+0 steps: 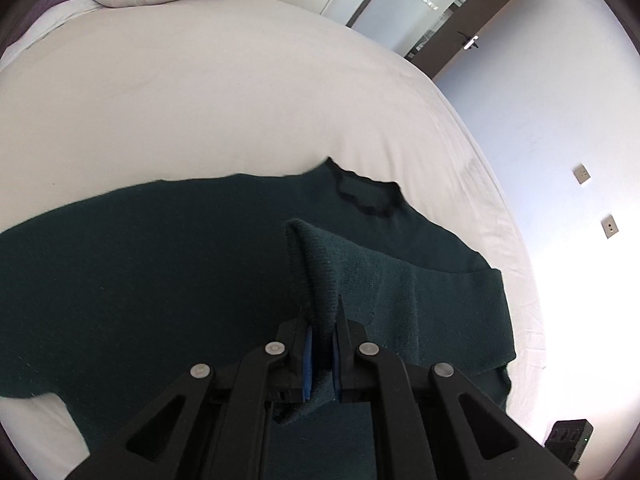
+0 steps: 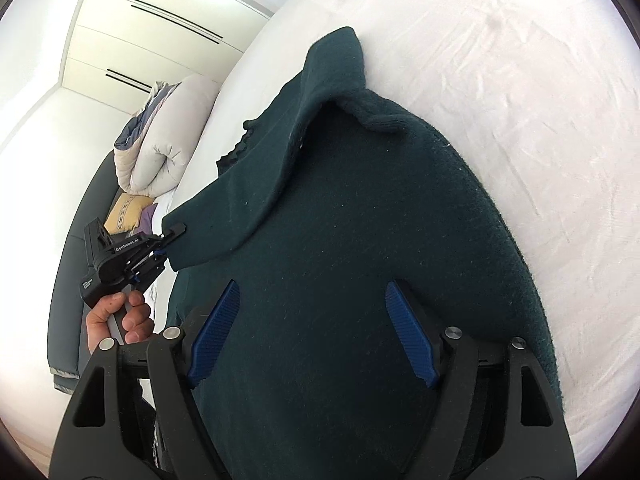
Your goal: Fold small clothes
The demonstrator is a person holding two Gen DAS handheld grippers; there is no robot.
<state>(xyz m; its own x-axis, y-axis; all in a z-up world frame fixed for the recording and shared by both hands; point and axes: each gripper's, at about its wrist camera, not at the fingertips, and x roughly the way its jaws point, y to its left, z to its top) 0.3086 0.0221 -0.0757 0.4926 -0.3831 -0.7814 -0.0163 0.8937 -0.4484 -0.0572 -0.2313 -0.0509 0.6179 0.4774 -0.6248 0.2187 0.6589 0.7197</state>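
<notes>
White bed sheet (image 1: 200,92) carries a dark green sweater (image 1: 140,272) spread across the lower frame. At bottom centre the left gripper (image 1: 322,320) pinches a lifted sleeve (image 1: 320,264); a hand (image 2: 120,320) grips its handle. Right gripper (image 2: 312,312) hovers wide apart over the sweater, holding nothing.

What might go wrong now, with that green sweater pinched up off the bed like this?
The left gripper pinches only a thin fold of the green sweater, so the knit may slip out as it lifts. The right gripper hangs open over the sweater's body, holding nothing, so the sweater may drag and bunch on the bed instead of folding cleanly.
</notes>
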